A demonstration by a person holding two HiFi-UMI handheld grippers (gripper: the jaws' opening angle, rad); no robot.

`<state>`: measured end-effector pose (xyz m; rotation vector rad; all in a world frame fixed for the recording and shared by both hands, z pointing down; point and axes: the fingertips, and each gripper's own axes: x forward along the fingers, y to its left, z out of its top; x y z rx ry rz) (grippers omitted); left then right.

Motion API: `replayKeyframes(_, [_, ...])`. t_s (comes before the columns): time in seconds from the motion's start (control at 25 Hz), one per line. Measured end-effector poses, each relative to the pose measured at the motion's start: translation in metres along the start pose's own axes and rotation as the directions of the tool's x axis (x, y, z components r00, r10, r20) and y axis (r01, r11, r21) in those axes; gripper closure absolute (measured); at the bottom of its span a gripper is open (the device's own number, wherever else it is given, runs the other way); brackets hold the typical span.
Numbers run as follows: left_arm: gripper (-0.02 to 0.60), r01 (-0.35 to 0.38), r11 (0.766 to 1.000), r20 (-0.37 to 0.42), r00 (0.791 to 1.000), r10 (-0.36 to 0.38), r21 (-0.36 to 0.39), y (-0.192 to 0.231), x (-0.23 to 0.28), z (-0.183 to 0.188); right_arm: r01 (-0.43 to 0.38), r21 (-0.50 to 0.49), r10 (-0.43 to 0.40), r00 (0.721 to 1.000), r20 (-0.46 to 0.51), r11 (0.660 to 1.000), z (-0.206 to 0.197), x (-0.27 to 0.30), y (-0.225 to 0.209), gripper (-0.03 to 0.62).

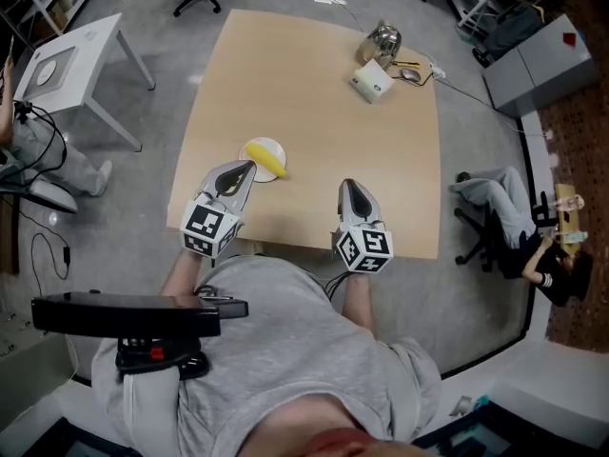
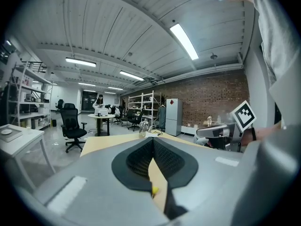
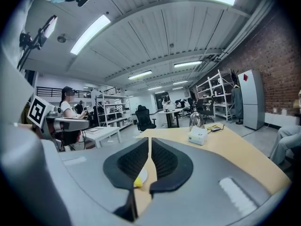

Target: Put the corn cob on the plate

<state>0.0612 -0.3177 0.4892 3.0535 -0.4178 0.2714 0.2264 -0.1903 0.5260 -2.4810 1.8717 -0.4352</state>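
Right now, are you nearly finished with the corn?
Done: the corn cob already lies on the plate. In hand: nothing, since the left claw and right claw are both shut and empty. Left: nothing more, it seems.

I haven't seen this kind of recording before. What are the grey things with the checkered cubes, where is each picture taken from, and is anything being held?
There is no robot here. A person holds a hand-operated claw in each hand, and the marker cubes are part of those tools. The head view comes from a camera on the person's head, looking down. It shows the left claw and the right claw over the near part of a wooden table. The other two pictures come from a camera riding on each claw, looking along its jaws. Both pairs of jaws are shut, with nothing between them. A yellow corn cob lies on a small white plate just ahead of the left claw. At the far end sit a white box and a shiny rounded object.
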Motion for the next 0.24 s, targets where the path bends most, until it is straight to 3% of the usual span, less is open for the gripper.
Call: replayKeyframes(0.24, [0.561,-0.008,1.000,-0.007,1.000,0.008,-0.006,0.015,-0.012,-0.002,-0.013,0.003,0.013,1.000,-0.006,1.000,0.000,0.009,0.019,0.569])
